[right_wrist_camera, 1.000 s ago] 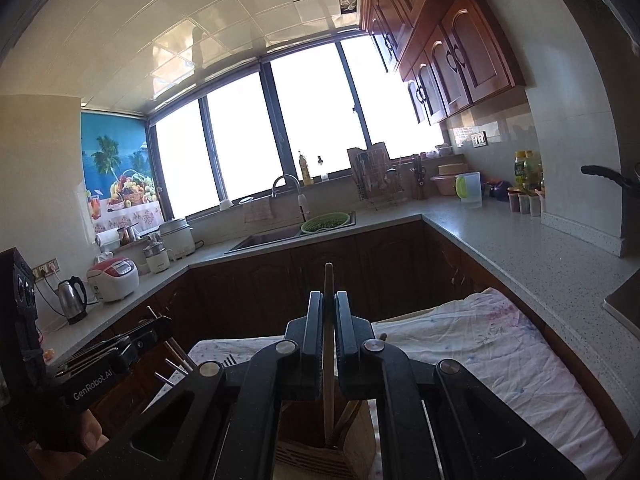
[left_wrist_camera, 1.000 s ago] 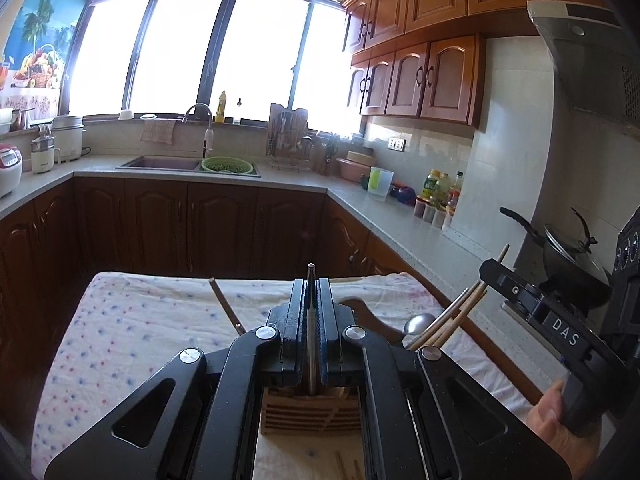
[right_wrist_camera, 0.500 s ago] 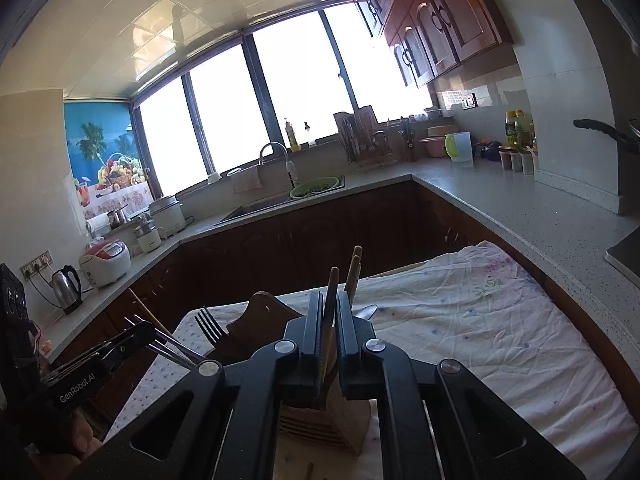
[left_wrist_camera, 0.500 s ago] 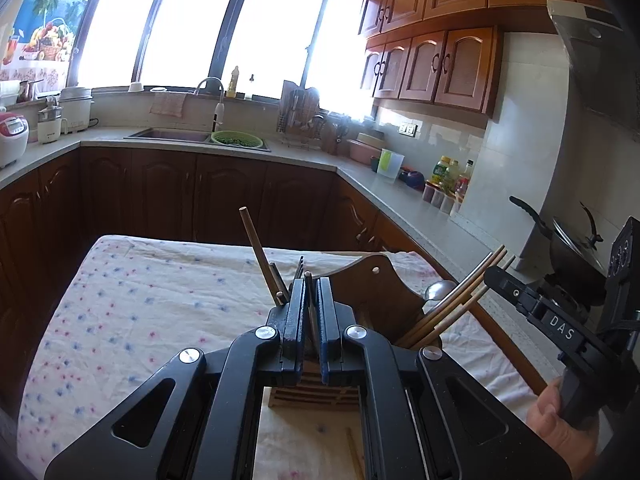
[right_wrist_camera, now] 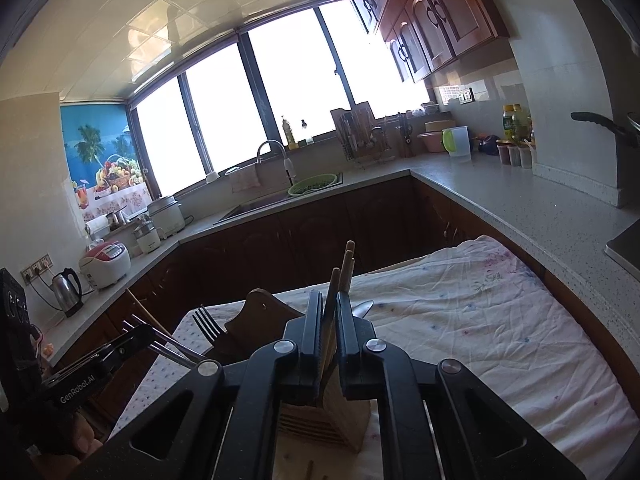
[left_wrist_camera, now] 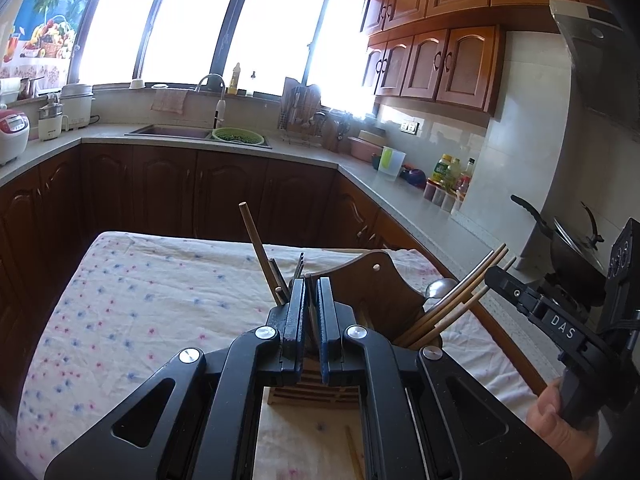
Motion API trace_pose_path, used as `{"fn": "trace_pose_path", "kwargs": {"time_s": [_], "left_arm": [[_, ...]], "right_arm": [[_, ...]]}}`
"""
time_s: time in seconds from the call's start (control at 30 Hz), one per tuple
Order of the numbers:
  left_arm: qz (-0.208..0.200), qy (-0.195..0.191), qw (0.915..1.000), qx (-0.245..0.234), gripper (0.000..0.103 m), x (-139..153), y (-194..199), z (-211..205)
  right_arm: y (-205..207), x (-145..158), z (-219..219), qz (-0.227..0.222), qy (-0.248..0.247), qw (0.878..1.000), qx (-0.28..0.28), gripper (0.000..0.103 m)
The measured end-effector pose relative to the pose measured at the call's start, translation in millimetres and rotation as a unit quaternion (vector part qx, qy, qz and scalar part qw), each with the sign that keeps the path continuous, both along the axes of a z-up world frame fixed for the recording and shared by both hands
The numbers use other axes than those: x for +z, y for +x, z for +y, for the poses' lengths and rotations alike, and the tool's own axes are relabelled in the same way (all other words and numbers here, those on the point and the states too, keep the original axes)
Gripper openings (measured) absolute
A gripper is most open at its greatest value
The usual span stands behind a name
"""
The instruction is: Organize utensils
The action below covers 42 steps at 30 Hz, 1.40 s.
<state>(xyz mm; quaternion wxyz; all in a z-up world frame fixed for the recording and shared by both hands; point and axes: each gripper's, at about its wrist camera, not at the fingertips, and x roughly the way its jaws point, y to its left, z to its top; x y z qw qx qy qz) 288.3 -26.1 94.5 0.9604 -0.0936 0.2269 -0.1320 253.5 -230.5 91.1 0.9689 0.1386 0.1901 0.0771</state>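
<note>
Right wrist: tool (right_wrist_camera: 329,312) grips a chopstick (right_wrist_camera: 333,296) pointing upward, slightly tilted.

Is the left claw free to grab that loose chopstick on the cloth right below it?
Probably not yet: the left claw looks shut on a utensil over the wooden holder, so the loose chopstick must wait.
</note>
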Motion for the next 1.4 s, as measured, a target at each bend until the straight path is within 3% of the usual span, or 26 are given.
{"fn": "trace_pose_path", "kwargs": {"time_s": [0.3,0.5,0.6,0.63,0.67,0.8,0.9,0.93,0.97,1.03,1.4], "left_arm": [[0.005,0.003,1.0000,-0.001,0.005,-0.5,0.1,1.1],[0.011,-0.007,0.9999,0.002,0.007,3.4,-9.9,7.1],[0.003,-0.011,0.9999,0.011,0.024,5.9,-24.6,13.2],[0.000,-0.011,0.9998,0.018,0.038,6.2,-30.2,15.7],[-0.003,-0.013,0.9997,0.023,0.043,5.7,-36.2,18.9],[0.006,-0.024,0.9989,0.039,0.051,-1.1,-54.5,33.7],[0.016,-0.034,0.9977,0.057,0.062,-10.7,-71.0,45.8],[0.022,-0.036,0.9970,0.065,0.071,-14.4,-76.7,49.2],[0.026,-0.041,0.9964,0.070,0.079,-18.1,-83.1,52.6],[0.032,-0.047,0.9953,0.078,0.082,-24.8,-95.0,57.5],[0.047,-0.036,0.9938,0.095,0.085,-54.2,-154.8,63.8]], "right_arm": [[0.0,-0.1,-0.4,0.001,-0.001,1.000,0.000,0.007],[-5.0,-3.5,-7.1,0.007,0.014,1.000,0.005,0.015],[-14.5,0.0,-10.5,0.001,0.024,1.000,0.004,0.039],[-18.6,1.9,-11.1,-0.003,0.026,1.000,0.004,0.044],[-22.6,3.5,-11.7,-0.005,0.028,1.000,0.004,0.046],[-42.8,3.9,-14.0,-0.017,0.034,0.999,0.008,0.068],[-59.6,-1.7,-14.8,-0.020,0.041,0.999,0.008,0.087],[-65.1,-4.5,-14.4,-0.019,0.043,0.999,0.009,0.091],[-70.6,-7.8,-14.1,-0.016,0.044,0.999,0.010,0.093],[-81.6,-15.9,-13.1,-0.009,0.047,0.999,0.011,0.098],[-135.5,-55.0,-8.7,0.025,0.054,0.998,0.024,0.100]]}}
